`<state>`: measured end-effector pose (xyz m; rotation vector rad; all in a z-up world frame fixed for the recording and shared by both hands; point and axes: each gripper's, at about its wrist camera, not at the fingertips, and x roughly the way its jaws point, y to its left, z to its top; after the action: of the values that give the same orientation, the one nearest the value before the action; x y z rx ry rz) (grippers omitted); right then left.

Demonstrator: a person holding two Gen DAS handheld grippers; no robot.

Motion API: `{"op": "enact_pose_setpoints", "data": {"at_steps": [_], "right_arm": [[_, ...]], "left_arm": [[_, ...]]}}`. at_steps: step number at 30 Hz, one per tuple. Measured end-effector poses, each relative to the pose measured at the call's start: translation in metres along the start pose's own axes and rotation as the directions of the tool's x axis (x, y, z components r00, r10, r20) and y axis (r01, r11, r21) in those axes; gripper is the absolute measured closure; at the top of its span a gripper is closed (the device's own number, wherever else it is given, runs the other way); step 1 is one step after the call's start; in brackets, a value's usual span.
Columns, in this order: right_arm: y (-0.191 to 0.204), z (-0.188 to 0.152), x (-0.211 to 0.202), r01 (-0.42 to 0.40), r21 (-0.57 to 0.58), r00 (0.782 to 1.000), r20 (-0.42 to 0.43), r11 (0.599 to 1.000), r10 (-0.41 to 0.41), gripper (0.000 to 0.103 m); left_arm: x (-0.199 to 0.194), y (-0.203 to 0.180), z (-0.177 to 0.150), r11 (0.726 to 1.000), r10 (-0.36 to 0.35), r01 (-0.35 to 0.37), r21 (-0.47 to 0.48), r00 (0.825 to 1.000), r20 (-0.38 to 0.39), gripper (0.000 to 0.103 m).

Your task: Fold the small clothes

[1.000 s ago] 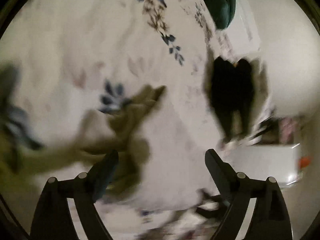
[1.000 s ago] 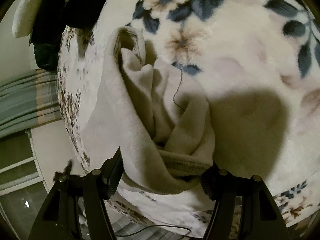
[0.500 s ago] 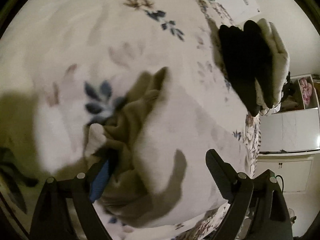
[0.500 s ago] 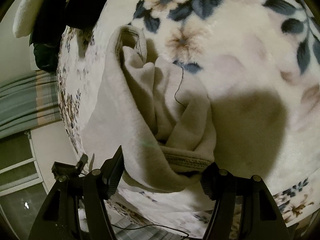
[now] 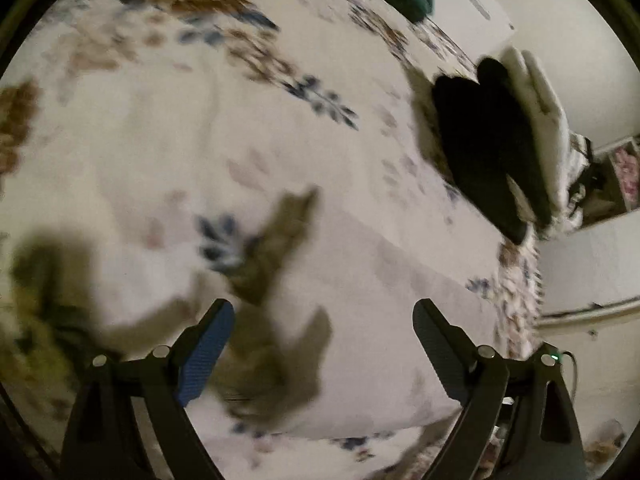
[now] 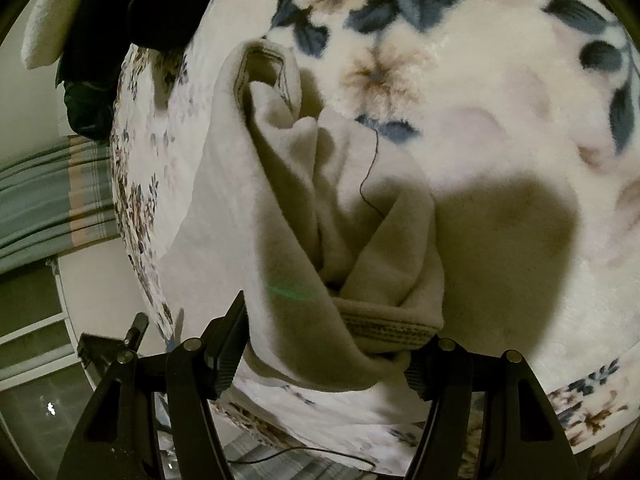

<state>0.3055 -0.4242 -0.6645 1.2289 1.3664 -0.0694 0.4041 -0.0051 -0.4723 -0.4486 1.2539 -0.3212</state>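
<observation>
The right gripper (image 6: pixel 324 332) has its fingers closed on the hem of a cream garment (image 6: pixel 304 208), which runs toward 11 o'clock across the floral bed (image 6: pixel 500 92). The left gripper (image 5: pixel 322 320) has its fingers spread wide, nothing clamped, above the blurred cloth; dark folded clothes (image 5: pixel 484 148) lie at 2 o'clock.

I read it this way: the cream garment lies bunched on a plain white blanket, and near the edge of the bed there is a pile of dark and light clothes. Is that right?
Almost. The blanket is not plain white: the right wrist view shows blue leaves and tan flowers printed on it. The cream garment does lie bunched on it, and the pile of dark and light clothes does sit near the bed's edge.
</observation>
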Motion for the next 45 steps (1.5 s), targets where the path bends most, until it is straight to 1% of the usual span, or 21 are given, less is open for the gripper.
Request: {"op": "enact_pose_setpoints", "data": {"at_steps": [3, 6, 10, 13, 15, 18, 21, 22, 23, 24, 25, 26, 27, 29, 31, 33, 36, 38, 39, 42, 45], "right_arm": [[0.001, 0.001, 0.001, 0.001, 0.000, 1.000, -0.003, 1.000, -0.001, 0.035], [0.001, 0.003, 0.001, 0.002, 0.001, 1.000, -0.005, 1.000, -0.002, 0.035], [0.001, 0.003, 0.002, 0.004, -0.009, 1.000, -0.013, 1.000, -0.004, 0.035], [0.000, 0.002, 0.004, 0.006, -0.007, 1.000, -0.014, 1.000, -0.007, 0.035], [0.000, 0.003, 0.005, 0.008, -0.004, 1.000, -0.017, 1.000, -0.008, 0.035], [0.002, 0.004, 0.006, 0.014, -0.011, 1.000, -0.020, 1.000, -0.014, 0.035], [0.002, 0.005, 0.008, 0.014, -0.008, 1.000, -0.026, 1.000, -0.014, 0.035], [0.002, 0.005, 0.009, 0.013, -0.007, 1.000, -0.028, 1.000, -0.014, 0.035], [0.001, 0.006, 0.010, 0.011, -0.004, 0.999, -0.032, 1.000, -0.011, 0.035], [0.000, 0.006, 0.011, 0.007, 0.001, 0.999, -0.034, 1.000, -0.007, 0.035], [-0.001, 0.007, 0.011, 0.001, 0.009, 0.999, -0.036, 1.000, -0.001, 0.035], [-0.002, 0.007, 0.011, -0.007, 0.019, 0.999, -0.039, 1.000, 0.008, 0.035], [-0.003, 0.007, 0.010, -0.012, 0.024, 0.999, -0.040, 1.000, 0.013, 0.035], [-0.003, 0.005, 0.008, -0.021, 0.028, 0.999, -0.037, 0.999, 0.022, 0.035], [-0.005, 0.002, 0.006, -0.032, 0.034, 0.999, -0.036, 0.999, 0.034, 0.027], [-0.009, -0.004, 0.002, -0.058, 0.059, 0.998, -0.024, 0.997, 0.060, 0.011], [-0.014, -0.010, 0.006, -0.088, 0.095, 0.996, -0.024, 0.992, 0.090, 0.009], [-0.018, -0.014, 0.015, -0.106, 0.122, 0.993, -0.031, 0.987, 0.111, 0.009], [-0.020, -0.014, 0.018, -0.112, 0.133, 0.992, -0.033, 0.985, 0.118, 0.009], [-0.018, -0.014, 0.026, -0.116, 0.138, 0.993, -0.022, 0.984, 0.120, 0.009], [-0.012, -0.014, 0.032, -0.101, 0.121, 0.994, -0.025, 0.988, 0.105, 0.007]], "left_arm": [[0.023, 0.027, -0.002, 0.997, 0.028, -0.033, -0.062, 0.996, -0.085, 0.011], [0.052, 0.041, -0.008, 0.993, -0.032, 0.014, -0.119, 0.987, -0.156, 0.011], [0.052, 0.024, -0.006, 0.990, -0.112, 0.101, -0.102, 0.988, -0.109, 0.011], [0.046, -0.001, -0.010, 0.992, -0.130, 0.129, -0.015, 0.988, -0.083, 0.012], [0.039, -0.010, -0.014, 0.991, -0.135, 0.136, 0.016, 0.989, -0.063, 0.016], [0.034, -0.011, -0.015, 0.982, -0.190, 0.190, -0.005, 0.981, -0.036, 0.032], [0.041, 0.012, -0.012, 0.956, -0.279, 0.275, -0.107, 0.960, -0.025, 0.032], [0.051, 0.025, -0.013, 0.938, -0.309, 0.301, -0.172, 0.951, -0.025, 0.033], [0.059, 0.040, -0.012, 0.926, -0.311, 0.296, -0.234, 0.950, -0.027, 0.035], [0.070, 0.057, -0.014, 0.896, -0.337, 0.312, -0.316, 0.941, -0.026, 0.037], [0.072, 0.065, -0.014, 0.871, -0.368, 0.340, -0.354, 0.930, -0.012, 0.038], [0.069, 0.068, -0.010, 0.859, -0.382, 0.351, -0.372, 0.924, -0.011, 0.037], [0.065, 0.065, -0.008, 0.865, -0.375, 0.339, -0.371, 0.927, -0.027, 0.037], [0.046, 0.059, -0.006, 0.879, -0.350, 0.317, -0.357, 0.936, -0.029, 0.028], [0.021, 0.054, -0.012, 0.900, -0.287, 0.265, -0.347, 0.958, -0.013, 0.022], [-0.003, 0.055, -0.025, 0.911, -0.216, 0.211, -0.355, 0.976, 0.026, 0.019], [-0.012, 0.064, -0.052, 0.882, -0.199, 0.201, -0.427, 0.979, 0.050, 0.017], [0.004, 0.070, -0.065, 0.863, -0.193, 0.179, -0.472, 0.981, 0.018, 0.017], [0.014, 0.071, -0.067, 0.866, -0.180, 0.163, -0.472, 0.984, 0.008, 0.017], [0.034, 0.057, -0.058, 0.913, -0.140, 0.132, -0.385, 0.990, 0.008, 0.016], [0.053, 0.022, -0.040, 0.980, -0.098, 0.090, -0.175, 0.995, -0.037, 0.015]]}}
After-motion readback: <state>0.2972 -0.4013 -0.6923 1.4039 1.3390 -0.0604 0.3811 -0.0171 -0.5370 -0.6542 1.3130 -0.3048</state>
